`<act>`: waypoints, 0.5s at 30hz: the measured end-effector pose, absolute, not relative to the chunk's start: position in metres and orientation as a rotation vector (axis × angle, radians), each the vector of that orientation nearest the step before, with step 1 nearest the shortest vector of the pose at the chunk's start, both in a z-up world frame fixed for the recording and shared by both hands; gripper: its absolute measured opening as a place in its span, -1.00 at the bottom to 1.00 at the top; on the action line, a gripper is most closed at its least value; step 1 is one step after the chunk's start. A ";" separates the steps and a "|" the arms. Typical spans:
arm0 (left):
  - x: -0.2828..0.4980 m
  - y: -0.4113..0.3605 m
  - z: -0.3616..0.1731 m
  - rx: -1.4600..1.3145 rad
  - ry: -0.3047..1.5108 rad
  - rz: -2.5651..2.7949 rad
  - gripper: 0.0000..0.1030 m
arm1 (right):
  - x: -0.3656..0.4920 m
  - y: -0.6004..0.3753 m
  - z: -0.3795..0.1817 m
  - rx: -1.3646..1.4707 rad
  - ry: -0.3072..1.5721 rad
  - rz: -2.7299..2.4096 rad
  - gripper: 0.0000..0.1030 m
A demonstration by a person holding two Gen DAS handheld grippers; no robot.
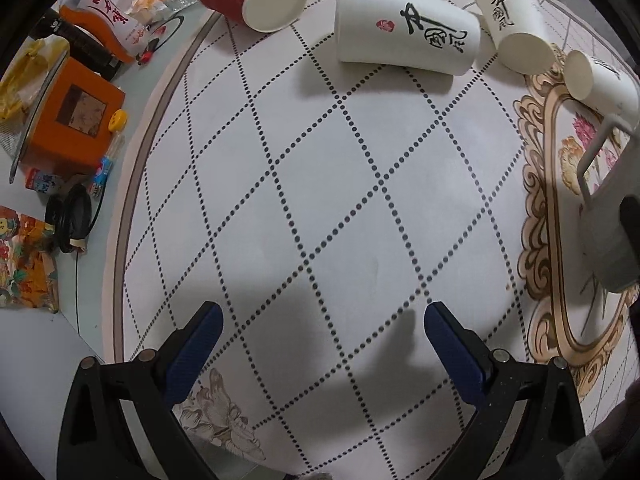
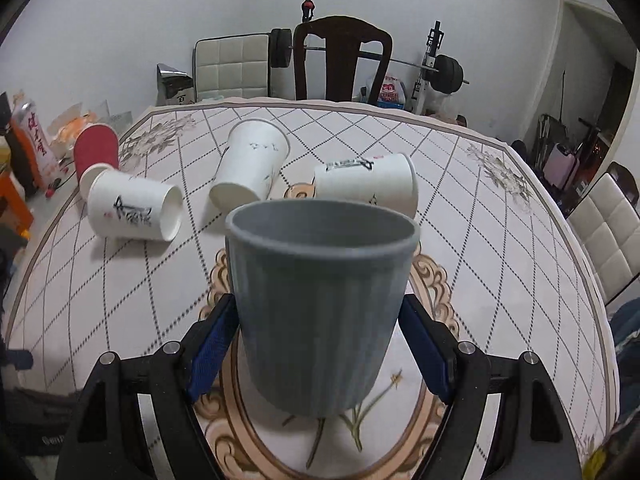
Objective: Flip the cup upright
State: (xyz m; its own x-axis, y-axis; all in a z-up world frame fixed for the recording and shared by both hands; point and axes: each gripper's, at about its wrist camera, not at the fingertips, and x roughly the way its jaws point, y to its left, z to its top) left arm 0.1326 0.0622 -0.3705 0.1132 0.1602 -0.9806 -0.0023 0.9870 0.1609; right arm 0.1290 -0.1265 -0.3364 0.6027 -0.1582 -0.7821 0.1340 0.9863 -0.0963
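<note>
1. One grey cup point(image 2: 320, 308) stands mouth-up between the blue pads point(image 2: 210, 354) of the right gripper point(image 2: 320, 344); both pads press its ribbed sides, so the gripper is clamped on it, over the floral medallion of the tablecloth point(image 2: 500, 264).
2. In the left wrist view the grey cup point(image 1: 612, 216) shows at the right edge, its handle point(image 1: 592, 152) pointing towards the paper cups.
3. The left gripper point(image 1: 322, 344) hangs spread wide over the dotted cloth, nothing between its fingers.
4. Three white paper cups point(image 2: 134, 210) point(image 2: 252, 166) point(image 2: 366, 182) lie on their sides beyond the grey cup, apart from it.
5. A red cup point(image 2: 96, 152) lies on its side at the far left, touching the leftmost white cup.
6. An orange box point(image 1: 74, 120) sits off the cloth on the left.
</note>
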 end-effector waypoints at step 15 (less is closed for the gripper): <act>0.091 0.045 -0.313 0.144 1.351 0.126 1.00 | 0.080 -0.143 -0.325 0.009 1.041 -0.171 0.86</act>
